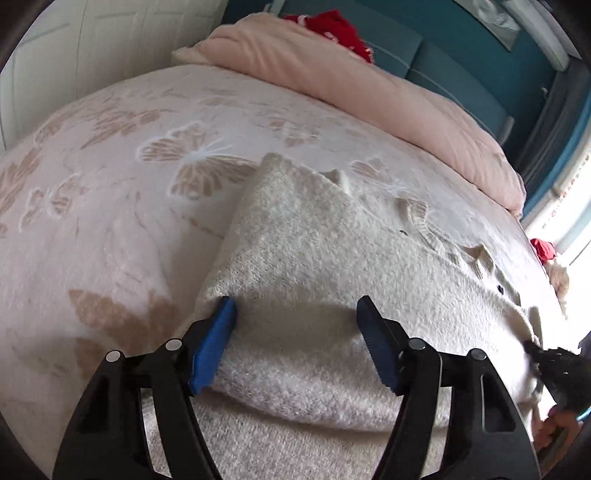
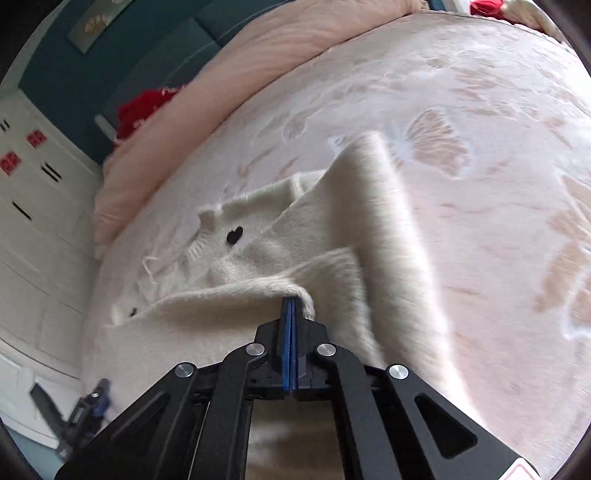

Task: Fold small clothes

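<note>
With the fuzzy cream knitted sweater on the butterfly-patterned pink blanket, the left gripper stood spread above its fold while the right gripper pinched its edge, so a one-sided tug risked skewing it.

The small sweater I'm folding is fuzzy cream-white with little black heart buttons. It lies on a pale pink bedspread patterned with beige and white butterflies, beside a plain pink duvet and a bright red garment. Both my grippers are black with blue pads, and the headboard behind is teal.
</note>
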The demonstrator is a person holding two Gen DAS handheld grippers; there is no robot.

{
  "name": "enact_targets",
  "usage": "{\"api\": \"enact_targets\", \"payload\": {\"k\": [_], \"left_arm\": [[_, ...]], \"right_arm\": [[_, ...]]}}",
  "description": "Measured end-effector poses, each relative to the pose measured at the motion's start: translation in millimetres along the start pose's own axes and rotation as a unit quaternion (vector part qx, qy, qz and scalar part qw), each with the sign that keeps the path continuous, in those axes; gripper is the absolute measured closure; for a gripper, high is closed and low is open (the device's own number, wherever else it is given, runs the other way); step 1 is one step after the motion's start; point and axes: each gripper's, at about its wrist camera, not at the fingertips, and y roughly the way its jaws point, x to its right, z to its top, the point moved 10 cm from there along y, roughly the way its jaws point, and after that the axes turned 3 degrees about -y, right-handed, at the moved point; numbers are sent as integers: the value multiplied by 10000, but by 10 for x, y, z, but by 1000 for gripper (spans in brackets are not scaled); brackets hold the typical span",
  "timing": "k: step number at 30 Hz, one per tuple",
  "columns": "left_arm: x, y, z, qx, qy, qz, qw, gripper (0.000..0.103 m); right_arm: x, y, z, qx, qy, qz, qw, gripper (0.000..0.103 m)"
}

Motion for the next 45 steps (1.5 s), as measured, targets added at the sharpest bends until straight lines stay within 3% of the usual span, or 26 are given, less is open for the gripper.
{"api": "enact_targets", "payload": {"k": [1, 3, 5, 6, 7, 9, 11, 13, 14, 16, 18, 19, 21, 24, 28, 32, 34, 36, 38, 40, 42, 43, 44, 45], "left_arm": [[-15, -7, 2, 13, -56, -25, 10000, 36], [-26, -11, 4, 31, -130, -35, 9999, 36], [-5, -19, -20, 25, 7, 65, 10000, 36], [7, -31, -34, 19, 72, 95, 9999, 35], [24, -25, -37, 7, 138, 121, 9998, 34], [45, -17, -49, 13, 195, 124, 9997, 34], [33, -11, -55, 61, 176, 89, 9998, 34], [36, -2, -63, 96, 212, 123, 9997, 33], [44, -8, -65, 100, 237, 149, 9996, 33], [43, -93, -66, 72, 220, 144, 9996, 34], [34, -310, -117, 52, 305, 36, 9995, 33], [17, -430, -158, 41, 352, -43, 9994, 32], [-166, -794, -324, -22, 296, -46, 9995, 13], [-615, -1344, -670, -309, -201, -223, 9991, 12], [-1288, -1916, -1308, -906, -1039, -107, 9904, 11], [-1288, -2288, -1732, -958, -1005, -458, 9893, 7], [-1186, -2316, -1849, -1030, -1146, -661, 9858, 5], [-1081, -2286, -1888, -956, -1287, -837, 9835, 5], [-1039, -2222, -1880, -875, -1418, -672, 9837, 5], [-977, -2183, -1833, -878, -1519, -776, 9814, 5], [-924, -2132, -1781, -913, -1652, -881, 9781, 7], [-898, -2107, -1760, -945, -1720, -929, 9761, 9], [-877, -2089, -1754, -993, -1730, -986, 9749, 26], [-834, -2029, -1752, -1119, -1695, -1082, 9732, 61]], "right_arm": [[-33, -85, -24, 42, -204, -181, 9996, 91], [-218, -221, -133, -46, -617, 109, 9980, 93], [-117, -170, -294, -258, -1061, -228, 9938, 103], [-27, -97, -350, -414, -1029, -269, 9935, 103], [-2, -119, -299, -339, -703, -69, 9969, 103], [-10, -311, -142, -81, -274, -117, 9995, 98], [-51, -407, -64, 202, -645, -253, 9974, 95], [125, -191, -172, -278, -1021, -796, 9912, 103], [161, -197, -174, -244, -992, -708, 9922, 103], [164, -416, -141, -165, -919, -857, 9919, 93], [69, -752, -263, -145, -1195, -823, 9893, 77], [57, -909, -354, -138, -1356, -866, 9869, 50], [139, -1262, -644, -157, -1658, -1030, 9806, 32], [486, -1761, -1239, -525, -1711, -1124, 9774, 32], [775, -2224, -2010, -1117, -1024, -767, 9855, 32], [830, -2347, -2505, -1292, -552, -198, 9899, 27], [735, -2327, -2538, -1150, -511, -17, 9921, 25], [637, -2279, -2550, -1074, -338, 229, 9934, 25], [540, -2179, -2484, -971, -83, 511, 9939, 25], [478, -2067, -2377, -849, 133, 618, 9944, 28], [429, -2001, -2310, -800, 233, 607, 9947, 42], [413, -1974, -2292, -814, 237, 545, 9949, 62], [403, -1953, -2283, -851, 237, 484, 9949, 92], [393, -1928, -2275, -921, 272, 526, 9940, 91]]}}
